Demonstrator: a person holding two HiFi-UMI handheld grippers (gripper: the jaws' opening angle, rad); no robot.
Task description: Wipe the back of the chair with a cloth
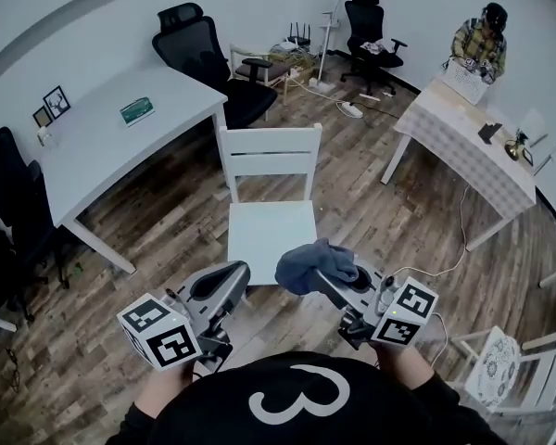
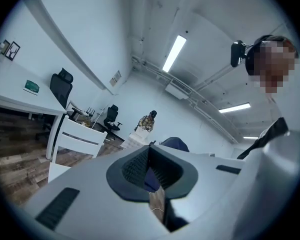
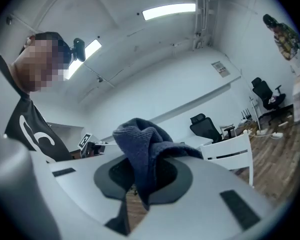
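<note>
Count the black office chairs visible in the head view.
2: one office chair behind the white table at upper left, another at top centre. More may be among dark shapes at the left edge.

Shirt (image 1: 299, 392): big white "3" on black.
Wall sign (image 3: 218, 68): print too small, unreadable.
Green pack (image 1: 137, 110) on tabletop (image 1: 102, 151): label illegible.

I am standing on a brown wood-plank floor (image 1: 167, 248). A white wooden slat-back chair (image 1: 271, 225) stands on it straight ahead of me. A long white rectangular table (image 1: 102, 146) stands near its left edge, and a table under a pale checked cloth (image 1: 454, 142) near its right edge. Two black office chairs stand at the far edge, one (image 1: 199, 49) behind the white table and the other (image 1: 369, 35) further right.
</note>
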